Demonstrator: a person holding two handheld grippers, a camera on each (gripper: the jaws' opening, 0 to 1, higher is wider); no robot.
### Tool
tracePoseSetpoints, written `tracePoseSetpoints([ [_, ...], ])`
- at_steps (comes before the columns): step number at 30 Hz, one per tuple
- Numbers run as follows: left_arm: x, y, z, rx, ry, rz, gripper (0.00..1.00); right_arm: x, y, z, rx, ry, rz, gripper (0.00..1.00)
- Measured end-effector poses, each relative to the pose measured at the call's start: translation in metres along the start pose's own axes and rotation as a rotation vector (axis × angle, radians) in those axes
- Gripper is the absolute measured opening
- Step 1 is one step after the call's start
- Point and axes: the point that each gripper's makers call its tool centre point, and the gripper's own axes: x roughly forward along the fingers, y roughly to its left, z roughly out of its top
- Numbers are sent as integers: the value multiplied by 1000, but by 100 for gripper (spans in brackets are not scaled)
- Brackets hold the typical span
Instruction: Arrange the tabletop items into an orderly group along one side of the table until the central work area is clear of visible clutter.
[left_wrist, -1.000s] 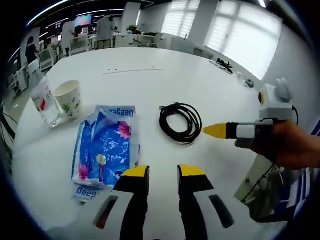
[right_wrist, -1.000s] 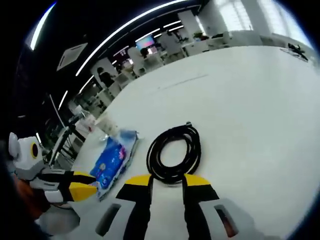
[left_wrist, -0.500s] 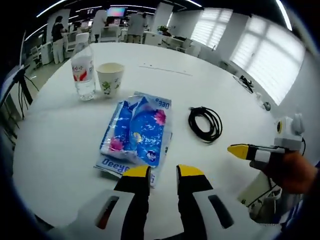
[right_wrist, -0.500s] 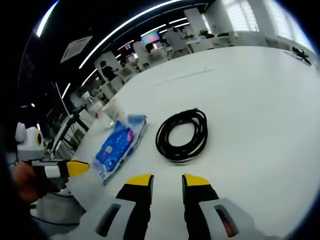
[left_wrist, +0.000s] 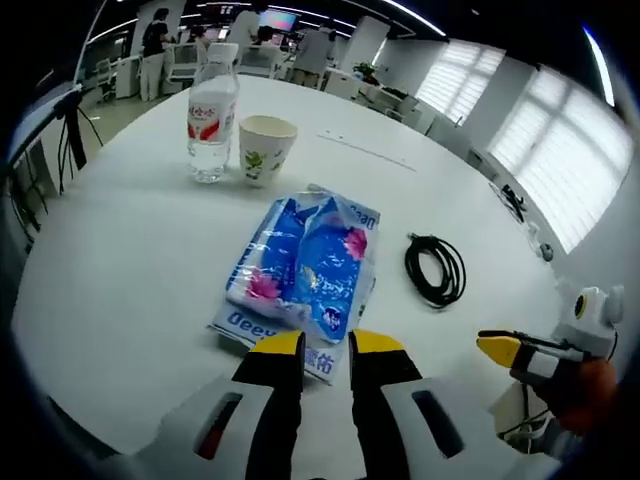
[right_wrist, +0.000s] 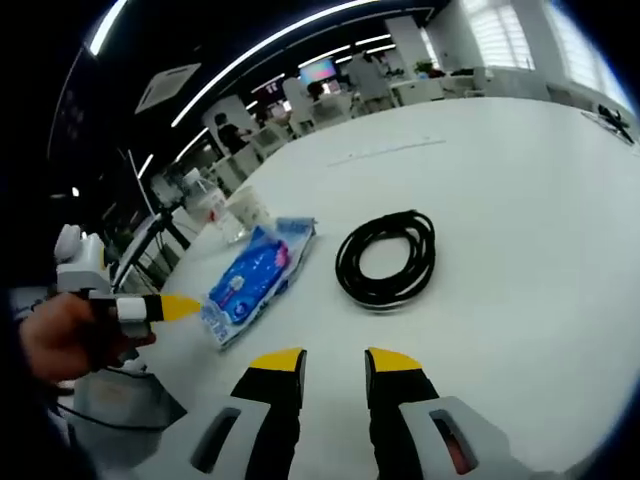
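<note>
White round tabletop, broad and mostly bare. Blue tissue pack lying flat near the middle, serving here as landmark, likely next to be shifted toward one edge. Beyond the pack, toward the far rim: water bottle upright, paper cup just beside it, already grouped as a pair. To the pack's side, apart from it: coiled black cable, loose on the surface. Left claw poised just short of the pack's near edge, jaws narrowly parted, empty, probably lining up for a grasp. Right claw hovering short of the cable, slightly parted, gripping nothing, well away from the pack.
</note>
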Motion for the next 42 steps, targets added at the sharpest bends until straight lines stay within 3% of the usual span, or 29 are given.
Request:
tracePoseSetpoints([
  [8, 20, 5, -4, -89, 10, 3, 18, -13, 11, -15, -44, 26, 24, 23],
  [18, 39, 15, -2, -82, 20, 20, 16, -25, 13, -27, -28, 40, 16, 24],
  [30, 35, 23, 0, -65, 26, 19, 8, -28, 10, -26, 1, 25, -9, 24],
  [42, 14, 26, -2, 65, 27, 15, 1, -15, 26, -28, 7, 33, 14, 24],
])
